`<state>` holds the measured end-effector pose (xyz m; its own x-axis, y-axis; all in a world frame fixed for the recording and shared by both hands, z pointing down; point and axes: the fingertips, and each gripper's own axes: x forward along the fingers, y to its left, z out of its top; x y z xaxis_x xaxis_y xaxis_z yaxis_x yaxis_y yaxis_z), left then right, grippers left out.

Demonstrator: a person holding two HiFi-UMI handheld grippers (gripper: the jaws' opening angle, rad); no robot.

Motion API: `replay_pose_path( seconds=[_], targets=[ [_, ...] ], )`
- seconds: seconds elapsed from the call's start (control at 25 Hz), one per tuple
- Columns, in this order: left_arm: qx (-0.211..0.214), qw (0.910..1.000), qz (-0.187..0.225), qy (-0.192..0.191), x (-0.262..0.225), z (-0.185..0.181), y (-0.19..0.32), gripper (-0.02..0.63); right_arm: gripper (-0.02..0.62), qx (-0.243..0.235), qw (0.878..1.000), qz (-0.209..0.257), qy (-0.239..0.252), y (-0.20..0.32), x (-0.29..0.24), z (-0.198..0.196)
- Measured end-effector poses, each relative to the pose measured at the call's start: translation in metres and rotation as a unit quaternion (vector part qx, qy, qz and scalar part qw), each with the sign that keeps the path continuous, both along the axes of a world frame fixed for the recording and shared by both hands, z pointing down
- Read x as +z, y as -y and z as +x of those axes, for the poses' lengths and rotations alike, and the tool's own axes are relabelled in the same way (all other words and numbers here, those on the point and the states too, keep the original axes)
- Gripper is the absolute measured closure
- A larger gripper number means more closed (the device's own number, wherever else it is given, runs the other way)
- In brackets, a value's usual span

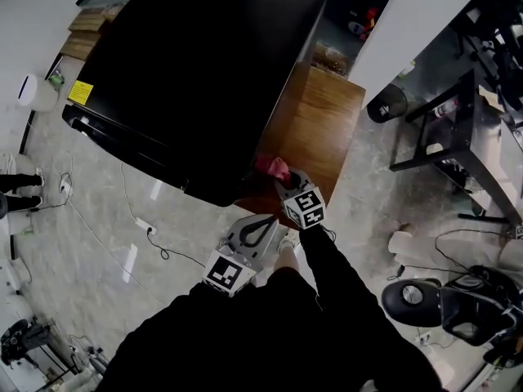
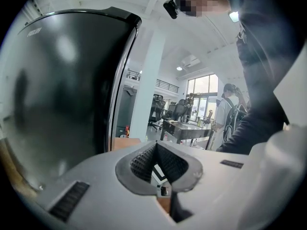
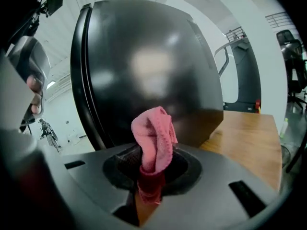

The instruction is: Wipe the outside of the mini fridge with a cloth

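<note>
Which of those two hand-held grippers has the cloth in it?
The right gripper: a pink cloth is pinched between its jaws, by the black fridge. The left gripper jaws hold nothing.

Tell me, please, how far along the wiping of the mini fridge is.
Done: the pink cloth is clamped in the right claw. In hand: it is held near the side of the mini fridge, contact unclear. Left: seemingly all the wiping; no wiped patch shows. The left claw is shut, empty.
</note>
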<state>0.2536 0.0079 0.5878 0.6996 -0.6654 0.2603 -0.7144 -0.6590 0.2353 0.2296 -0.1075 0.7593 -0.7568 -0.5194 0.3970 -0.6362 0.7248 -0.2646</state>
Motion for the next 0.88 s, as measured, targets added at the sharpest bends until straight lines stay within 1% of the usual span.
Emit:
replay_pose_path(
  seconds=[0.12,0.2,0.32,0.48,0.64,0.68,0.76,0.88],
  targets=[
    [-0.005,1.0000,0.001,0.000,-0.002,-0.002,-0.001,0.601,0.506,-0.006,0.999,-0.037,-0.023,-0.003,0.021,0.001],
    [-0.006,1.0000,0.005,0.001,-0.006,-0.001,-0.004,0.601,0.505,-0.003,0.999,-0.038,-0.019,-0.006,0.016,0.007],
    [-0.006,1.0000,0.004,-0.002,-0.018,-0.004,-0.014,0.601,0.505,0.007,1.000,-0.003,0.010,-0.014,-0.027,0.021],
    [-0.012,0.9998,0.000,-0.015,-0.056,-0.028,-0.029,0.601,0.505,0.003,0.998,0.054,0.033,-0.033,-0.114,0.033],
    [-0.032,0.9990,0.030,-0.003,-0.090,-0.047,-0.032,0.601,0.503,-0.007,0.995,0.091,0.032,-0.053,-0.175,0.052],
    [-0.035,0.9984,0.043,0.001,-0.098,-0.052,-0.031,0.601,0.503,-0.007,0.995,0.096,0.034,-0.058,-0.185,0.053],
    [-0.035,0.9970,0.069,0.003,-0.111,-0.063,-0.028,0.601,0.503,-0.001,0.995,0.091,0.050,-0.067,-0.202,0.051],
    [-0.025,0.9962,0.084,-0.007,-0.125,-0.087,-0.024,0.601,0.503,0.021,0.995,0.080,0.063,-0.082,-0.218,0.038]
  ],
)
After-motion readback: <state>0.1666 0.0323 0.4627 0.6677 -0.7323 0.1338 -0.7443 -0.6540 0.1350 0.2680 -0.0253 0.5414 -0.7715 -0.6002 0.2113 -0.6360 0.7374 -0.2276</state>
